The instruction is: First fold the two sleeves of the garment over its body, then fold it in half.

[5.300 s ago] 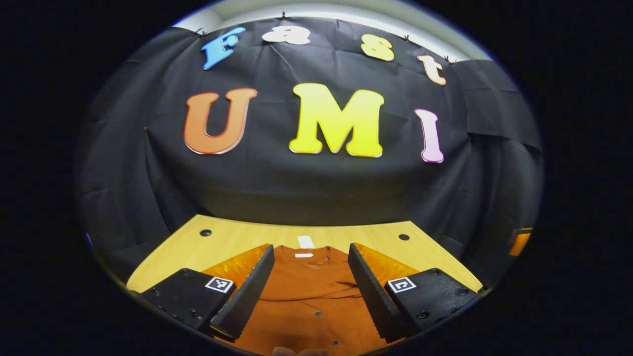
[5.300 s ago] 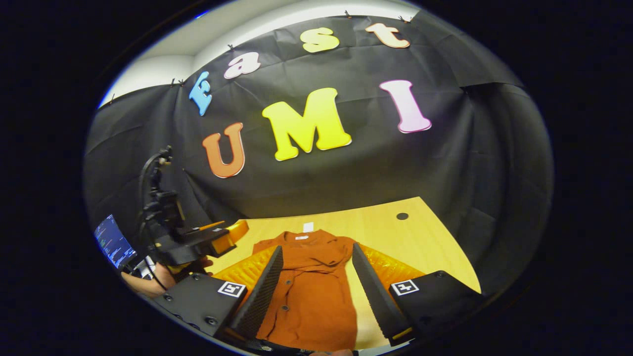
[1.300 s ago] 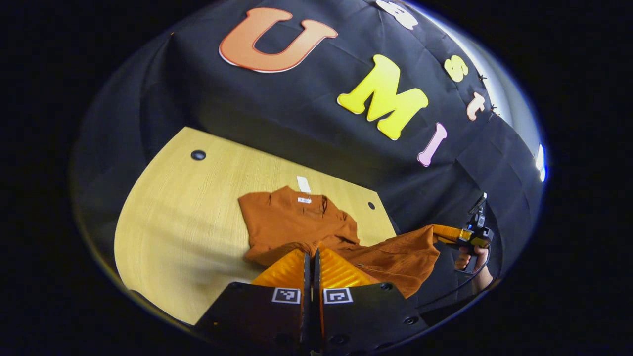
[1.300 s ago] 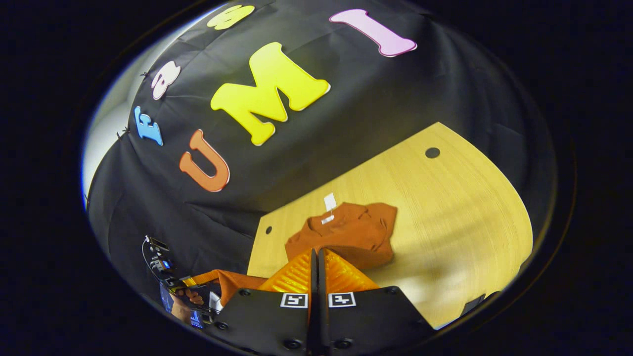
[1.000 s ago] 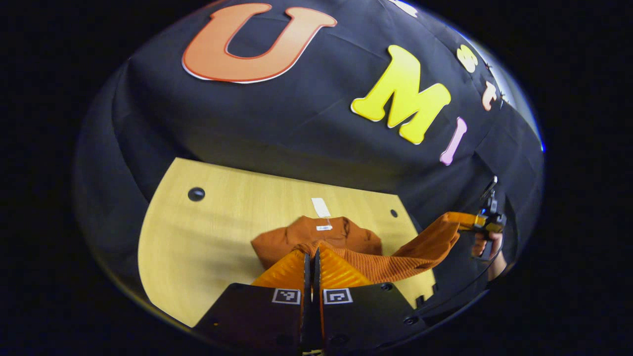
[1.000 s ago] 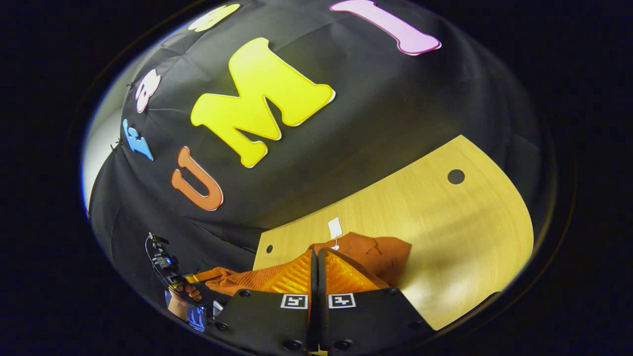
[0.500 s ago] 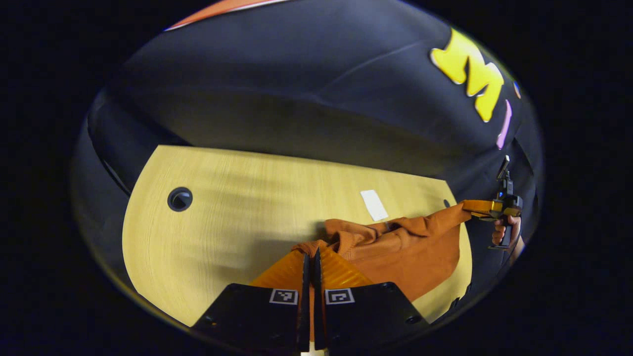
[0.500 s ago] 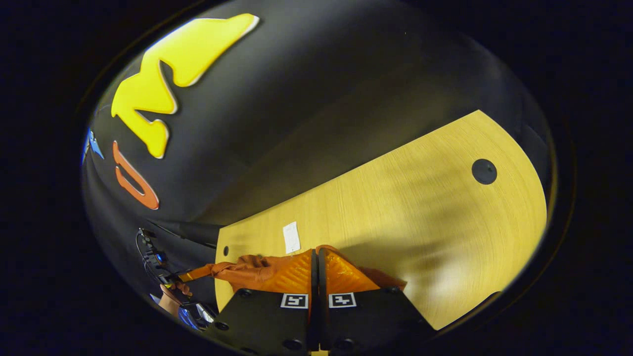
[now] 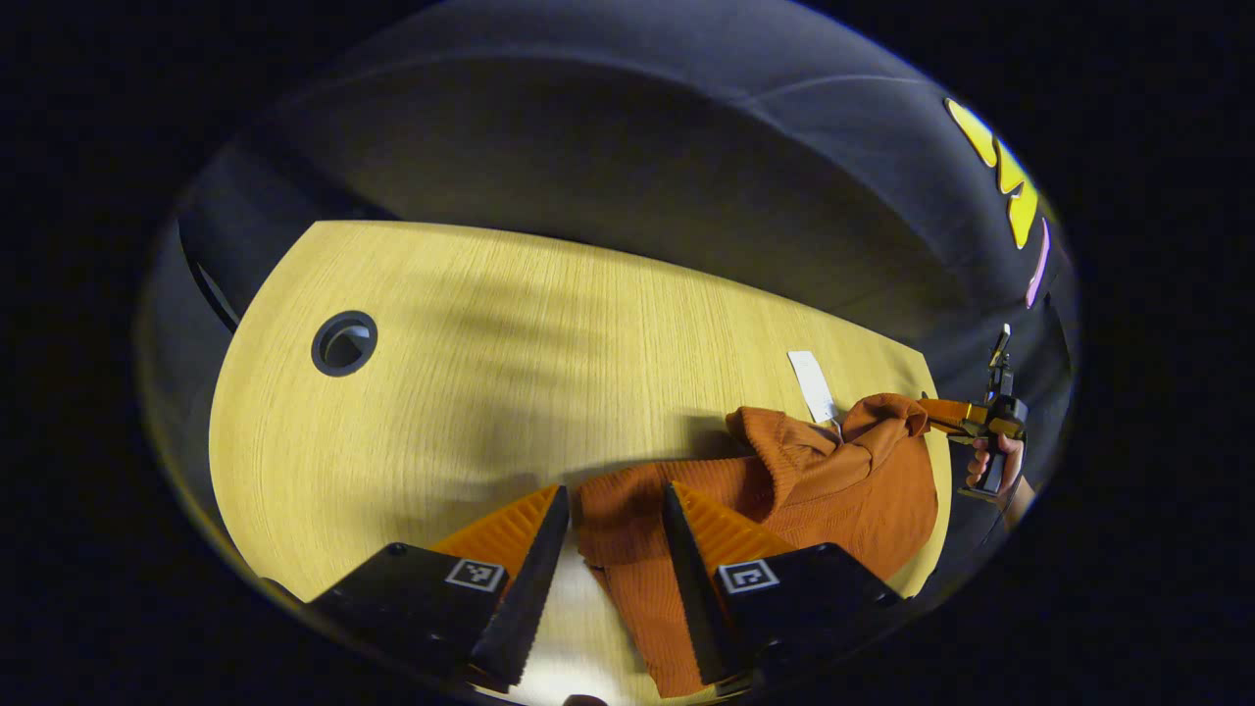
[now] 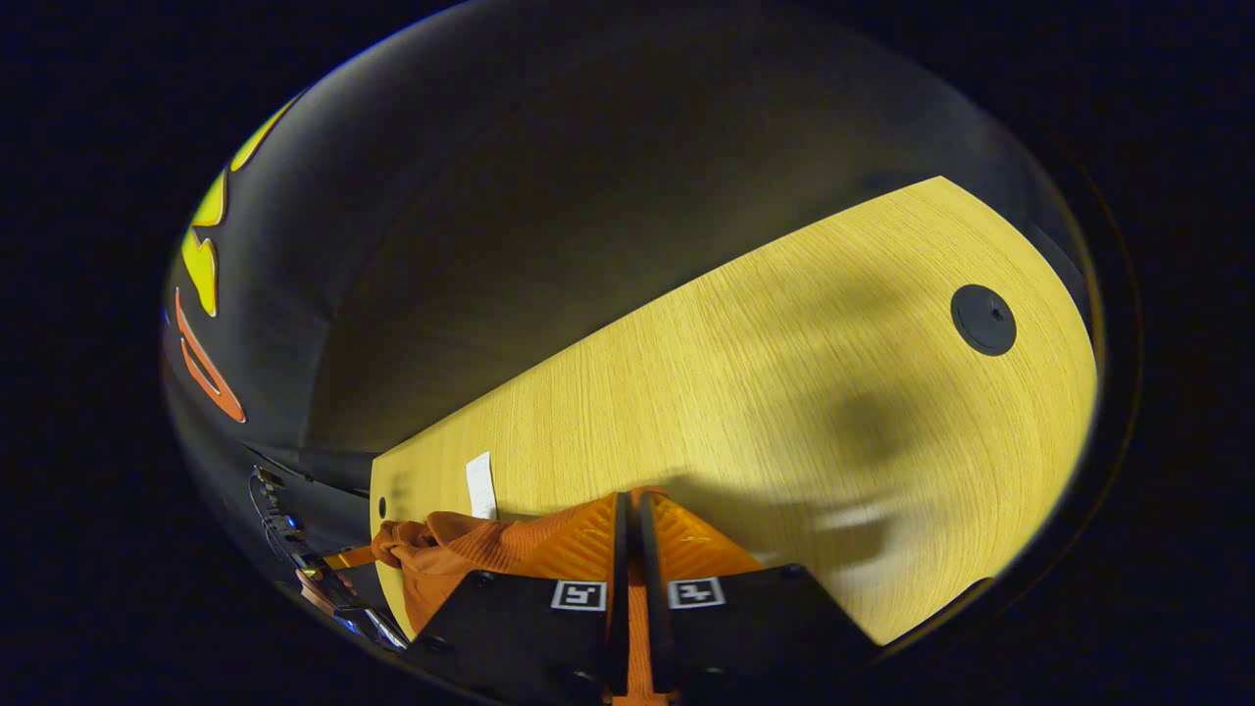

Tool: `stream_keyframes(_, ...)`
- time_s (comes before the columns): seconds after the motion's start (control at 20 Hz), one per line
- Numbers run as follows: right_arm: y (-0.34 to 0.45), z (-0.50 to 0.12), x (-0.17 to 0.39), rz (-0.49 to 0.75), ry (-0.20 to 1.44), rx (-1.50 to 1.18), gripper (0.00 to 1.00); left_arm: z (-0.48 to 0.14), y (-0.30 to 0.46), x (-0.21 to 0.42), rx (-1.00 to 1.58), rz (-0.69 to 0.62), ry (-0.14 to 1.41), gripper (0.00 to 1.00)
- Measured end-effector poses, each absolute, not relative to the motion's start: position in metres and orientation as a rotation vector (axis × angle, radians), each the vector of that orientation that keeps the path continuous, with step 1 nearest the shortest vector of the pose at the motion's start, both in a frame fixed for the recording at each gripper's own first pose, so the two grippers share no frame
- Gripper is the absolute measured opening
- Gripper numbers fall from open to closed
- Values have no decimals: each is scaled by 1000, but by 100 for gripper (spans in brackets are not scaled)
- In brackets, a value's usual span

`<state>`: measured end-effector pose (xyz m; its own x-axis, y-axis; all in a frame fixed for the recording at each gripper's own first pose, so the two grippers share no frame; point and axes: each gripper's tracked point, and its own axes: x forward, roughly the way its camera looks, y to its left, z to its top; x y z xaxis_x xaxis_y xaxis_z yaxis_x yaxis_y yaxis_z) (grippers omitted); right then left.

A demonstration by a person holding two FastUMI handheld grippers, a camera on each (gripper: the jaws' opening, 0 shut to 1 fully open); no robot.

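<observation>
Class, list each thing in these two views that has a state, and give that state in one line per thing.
Rust-orange ribbed garment: folded over, bunched near the collar, lying on the table.
White paper tag: flat on the table.
Left hand-held gripper: open, over the garment's edge.
Right hand-held gripper: closed on garment fabric.

No legible text or labels.

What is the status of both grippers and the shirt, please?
Left gripper open over the orange shirt. Right gripper shut on the shirt's edge. Shirt bunched on wooden table; nothing in the way.
</observation>
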<state>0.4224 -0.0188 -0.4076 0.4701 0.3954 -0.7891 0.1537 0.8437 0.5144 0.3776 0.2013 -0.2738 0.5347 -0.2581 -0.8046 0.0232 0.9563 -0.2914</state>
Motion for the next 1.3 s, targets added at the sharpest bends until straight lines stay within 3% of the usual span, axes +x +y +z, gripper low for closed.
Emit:
stream_keyframes(0.05,-20,-402,424,157,1065,558,15,-269,207,378,-242,-155,981,84)
stream_keyframes(0.1,-22,-397,425,158,1042,541,23,-257,211,376,-238,-144,958,76)
stream_keyframes(0.15,-20,-385,420,165,1021,528,30,-245,213,374,-246,-135,932,88)
stream_keyframes(0.2,-19,-367,415,168,984,495,43,-226,215,372,-245,-121,888,77)
stream_keyframes(0.25,-17,-356,410,168,955,479,49,-207,217,368,-245,-112,849,89)
stream_keyframes(0.3,-18,-340,401,166,928,463,58,-186,216,363,-255,-104,810,78)
stream_keyframes(0.35,-16,-318,391,167,891,450,69,-161,214,358,-267,-101,761,78)
stream_keyframes(0.4,-14,-300,381,169,860,439,65,-138,211,351,-273,-96,710,78)
stream_keyframes(0.45,-12,-276,368,173,815,424,72,-114,208,339,-268,-91,665,78)
stream_keyframes(0.5,-10,-243,350,178,755,405,68,-86,203,323,-237,-91,604,78)
stream_keyframes(0.55,-9,-217,334,178,709,386,77,-60,198,310,-203,-96,546,84)
stream_keyframes(0.75,-1,-123,253,182,549,342,77,26,160,236,-146,-122,329,84)
stream_keyframes(0.85,9,-80,206,205,480,332,72,44,135,196,-154,-139,281,87)
stream_keyframes(0.9,10,-63,185,209,445,311,80,51,129,179,-140,-125,260,88)
stream_keyframes(1.0,11,-30,142,210,366,260,83,64,114,139,-97,-107,206,93)
stream_keyframes(1.05,6,-13,123,197,323,234,84,70,104,122,-80,-106,177,100)
stream_keyframes(1.1,-1,0,113,173,267,216,91,78,98,108,-66,-93,141,94)
stream_keyframes(1.15,-1,9,101,164,238,202,80,84,91,92,-50,-76,107,94)
stream_keyframes(1.2,-2,14,89,158,221,196,85,90,87,76,-43,-56,68,94)
stream_keyframes(1.3,2,24,60,185,192,193,86,102,71,44,-66,-28,4,94)
